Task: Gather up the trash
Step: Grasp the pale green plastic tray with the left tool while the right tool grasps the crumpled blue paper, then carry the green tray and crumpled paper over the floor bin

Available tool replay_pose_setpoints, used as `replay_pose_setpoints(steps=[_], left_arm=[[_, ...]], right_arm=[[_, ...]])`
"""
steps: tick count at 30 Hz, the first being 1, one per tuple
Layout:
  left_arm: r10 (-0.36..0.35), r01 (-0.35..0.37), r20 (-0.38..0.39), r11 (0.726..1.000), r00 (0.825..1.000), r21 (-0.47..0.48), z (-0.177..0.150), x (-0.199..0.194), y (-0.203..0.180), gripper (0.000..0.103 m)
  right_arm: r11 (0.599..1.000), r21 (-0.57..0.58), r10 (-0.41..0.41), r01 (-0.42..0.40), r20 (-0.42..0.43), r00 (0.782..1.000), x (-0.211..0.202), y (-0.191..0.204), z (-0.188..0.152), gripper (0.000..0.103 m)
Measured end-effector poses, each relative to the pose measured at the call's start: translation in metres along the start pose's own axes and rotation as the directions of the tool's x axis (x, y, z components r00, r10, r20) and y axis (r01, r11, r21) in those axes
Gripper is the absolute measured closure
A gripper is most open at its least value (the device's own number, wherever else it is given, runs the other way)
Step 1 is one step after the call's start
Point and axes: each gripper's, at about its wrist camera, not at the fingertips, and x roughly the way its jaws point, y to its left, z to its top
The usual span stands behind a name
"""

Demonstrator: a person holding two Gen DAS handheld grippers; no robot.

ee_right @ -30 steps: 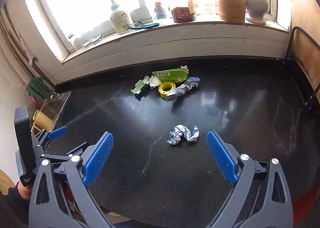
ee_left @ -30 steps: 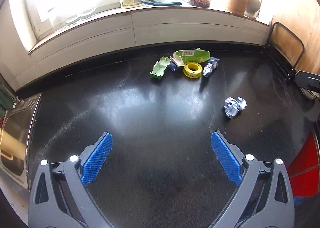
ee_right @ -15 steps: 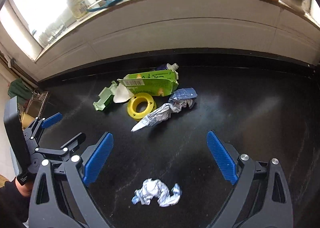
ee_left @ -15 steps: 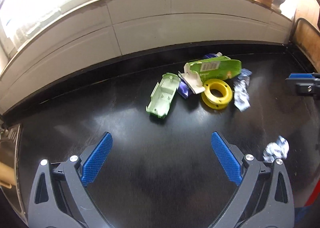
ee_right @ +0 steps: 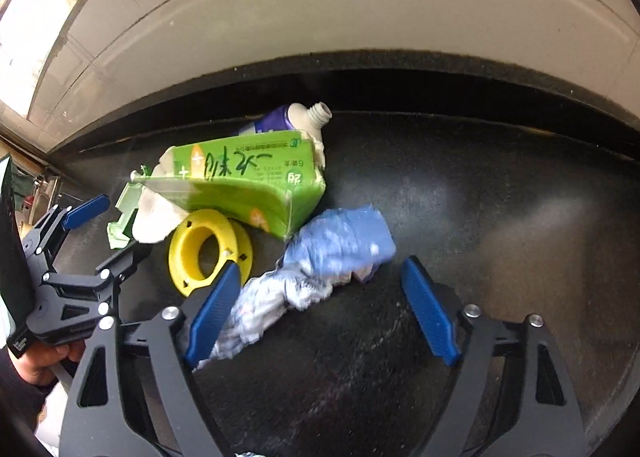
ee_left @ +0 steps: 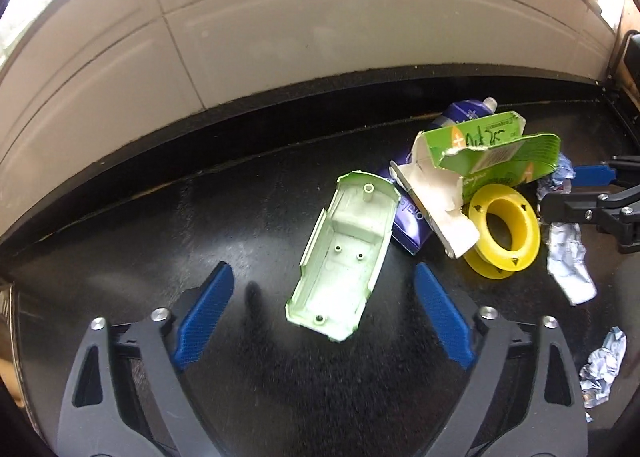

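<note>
Black speckled bench point(ee_left: 224, 225), glossy, back edge running into a pale tiled wall. Trash clustered on it: pale green plastic shell point(ee_left: 344, 257) lying hollow side up; just right of it a purple tube point(ee_right: 280, 119) with white open neck, mostly under a torn green carton point(ee_right: 244, 181) with handwriting; yellow plastic spool point(ee_left: 502, 235) in front of the carton, touching its torn white flap; twisted blue-white wrapper point(ee_right: 320, 269) just right of the spool, touching the carton; small crumpled foil wrapper point(ee_left: 604, 369) apart, nearer the front right of the left wrist view
</note>
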Motion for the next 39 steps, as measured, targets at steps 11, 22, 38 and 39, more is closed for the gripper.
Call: replay_pose_setpoints(steps=[11,22,38,39], left_arm=[[-0.051,0.050,-0.009,0.997,0.999,-0.062,-0.007,-0.018,0.007,0.070],[0.002,0.005,0.049,0.988,0.999,-0.153,-0.050,-0.112,0.011,0.070],[0.013,-0.007,0.036,0.986,0.999,-0.165,-0.142,-0.191,-0.027,0.070],[0.013,-0.006,0.038,0.987,0.999,-0.163,-0.144,-0.194,-0.026,0.070]], right_arm=[[1.000,-0.024,0.001,0.000,0.033,0.999,-0.019,0.009,-0.010,0.076],[0.999,-0.048,0.012,-0.007,0.116,0.993,-0.097,0.033,-0.061,0.076],[0.995,-0.102,0.026,-0.009,0.159,0.987,-0.166,0.075,-0.141,0.076],[0.994,-0.106,0.026,-0.009,0.159,0.987,-0.167,0.078,-0.143,0.076]])
